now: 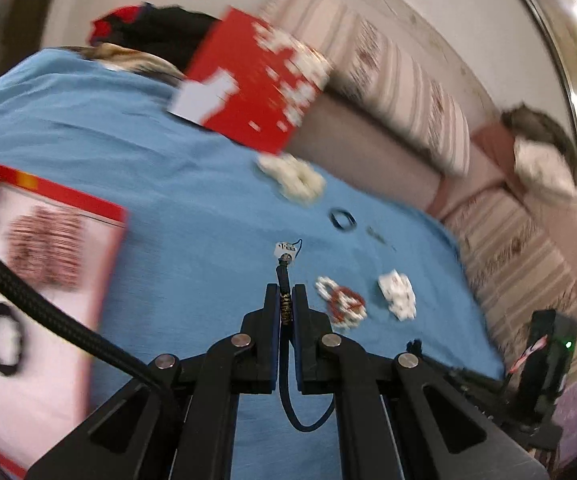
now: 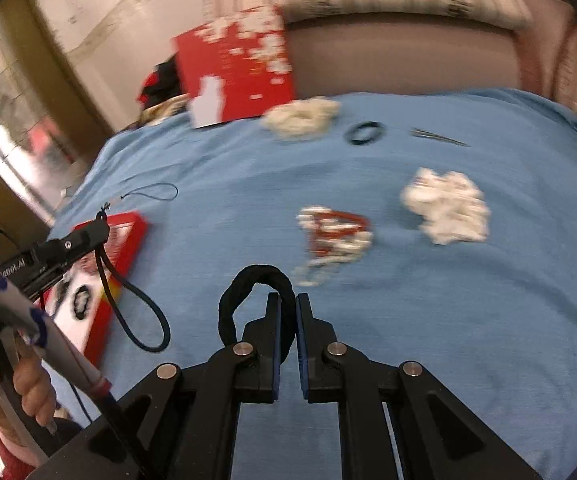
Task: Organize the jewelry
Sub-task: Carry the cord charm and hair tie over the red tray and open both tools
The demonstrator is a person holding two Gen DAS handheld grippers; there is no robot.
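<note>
Carrying two pieces now: your left gripper [image 1: 285,300] pinches a corded charm [image 1: 287,258], your right gripper [image 2: 287,312] pinches a black hair band [image 2: 248,280]. Next, I think, you bring both over the red box [image 1: 68,200] and release them with care.

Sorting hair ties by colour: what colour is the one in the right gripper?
Black hair tie, clearest in the right wrist view.

Warm indoor light, heavy motion blur

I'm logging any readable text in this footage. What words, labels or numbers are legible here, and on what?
"obot.AI", first letter cut off: white print on the left gripper body, seen in the right wrist view.
Red box: white print, too blurred to read.
Small white tag on the held cord: marks too small to read.
</note>
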